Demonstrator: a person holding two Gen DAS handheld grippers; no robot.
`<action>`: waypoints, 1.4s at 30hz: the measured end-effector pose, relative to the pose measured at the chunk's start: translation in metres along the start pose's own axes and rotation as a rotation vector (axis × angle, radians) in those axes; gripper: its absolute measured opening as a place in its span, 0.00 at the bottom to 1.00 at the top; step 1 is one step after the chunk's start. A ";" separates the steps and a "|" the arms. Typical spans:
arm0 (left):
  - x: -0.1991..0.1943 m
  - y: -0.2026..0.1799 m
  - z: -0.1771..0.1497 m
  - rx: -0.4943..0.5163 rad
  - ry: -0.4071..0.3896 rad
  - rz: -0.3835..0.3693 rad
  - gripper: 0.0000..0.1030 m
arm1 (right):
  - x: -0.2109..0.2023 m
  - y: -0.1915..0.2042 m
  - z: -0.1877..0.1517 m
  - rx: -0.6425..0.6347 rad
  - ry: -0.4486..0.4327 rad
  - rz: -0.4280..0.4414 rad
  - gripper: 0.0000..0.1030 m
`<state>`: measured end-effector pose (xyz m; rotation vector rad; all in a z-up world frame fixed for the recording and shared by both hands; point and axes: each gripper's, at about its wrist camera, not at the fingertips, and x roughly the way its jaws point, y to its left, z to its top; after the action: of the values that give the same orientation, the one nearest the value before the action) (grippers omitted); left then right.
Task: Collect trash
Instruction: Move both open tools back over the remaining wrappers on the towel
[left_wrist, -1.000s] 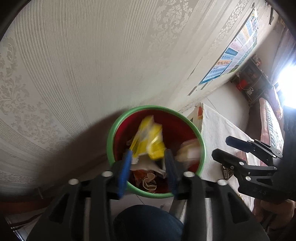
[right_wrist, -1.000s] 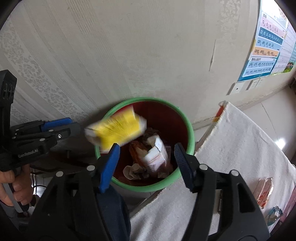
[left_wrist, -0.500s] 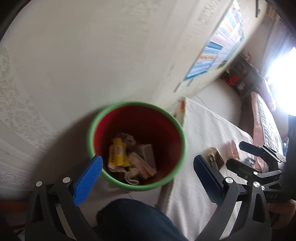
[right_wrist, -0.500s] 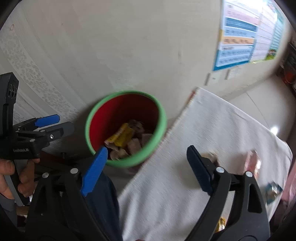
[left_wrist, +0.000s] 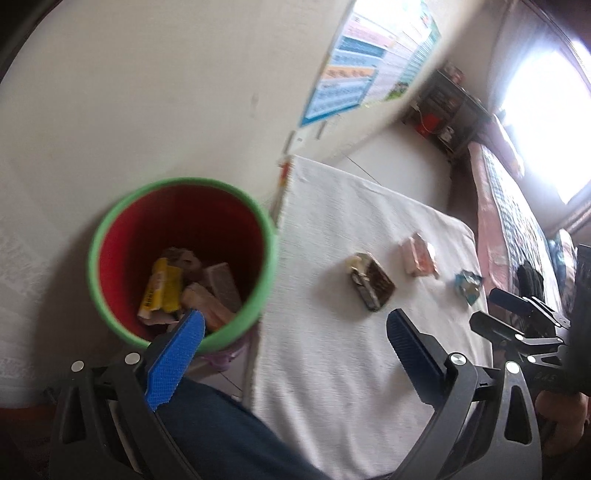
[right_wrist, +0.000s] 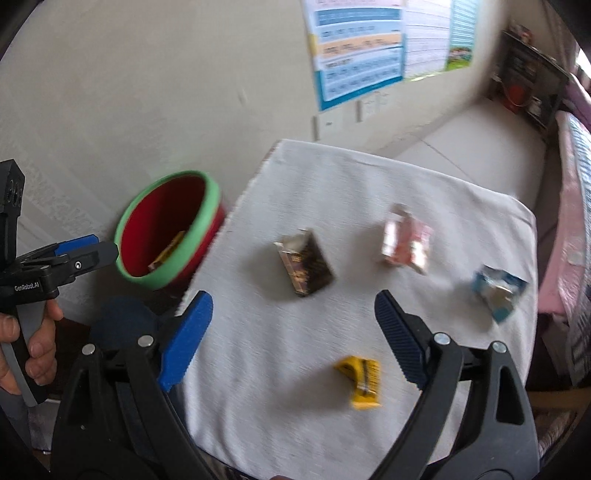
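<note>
A red bin with a green rim (left_wrist: 110, 225) (right_wrist: 207, 218) stands left of a white-clothed table (left_wrist: 332, 350) (right_wrist: 295, 387) and holds several wrappers, one yellow (left_wrist: 159, 288). On the cloth lie a dark brown packet (right_wrist: 304, 266) (left_wrist: 371, 280), a pink packet (right_wrist: 404, 240) (left_wrist: 419, 254), a blue wrapper (right_wrist: 496, 288) (left_wrist: 467, 284) and a small yellow packet (right_wrist: 360, 382). My left gripper (left_wrist: 291, 332) is open and empty, between bin and table. My right gripper (right_wrist: 293, 317) is open and empty above the cloth, near the brown packet.
A wall with a colourful poster (right_wrist: 369, 48) runs behind the bin and table. A dark shelf (left_wrist: 443, 107) stands in the far corner and a pink-covered bed (right_wrist: 569, 221) lies along the right. My knee in blue trousers (left_wrist: 221, 424) is below the bin.
Both grippers dropped their trash into the bin, opened wide, and have swung right from the bin toward the table. The packets on the cloth have come into view.
</note>
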<state>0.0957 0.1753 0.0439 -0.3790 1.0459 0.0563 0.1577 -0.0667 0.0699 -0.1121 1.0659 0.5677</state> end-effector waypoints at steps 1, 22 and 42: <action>0.003 -0.006 0.001 0.010 0.006 -0.004 0.92 | -0.003 -0.008 -0.003 0.009 -0.005 -0.010 0.85; 0.063 -0.128 0.022 0.131 0.096 -0.026 0.92 | -0.035 -0.152 -0.044 0.228 -0.043 -0.124 0.85; 0.147 -0.129 0.027 0.046 0.218 0.082 0.92 | 0.024 -0.225 -0.040 0.264 0.061 -0.183 0.85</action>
<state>0.2218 0.0447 -0.0338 -0.3049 1.2759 0.0657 0.2453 -0.2631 -0.0109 0.0046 1.1668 0.2568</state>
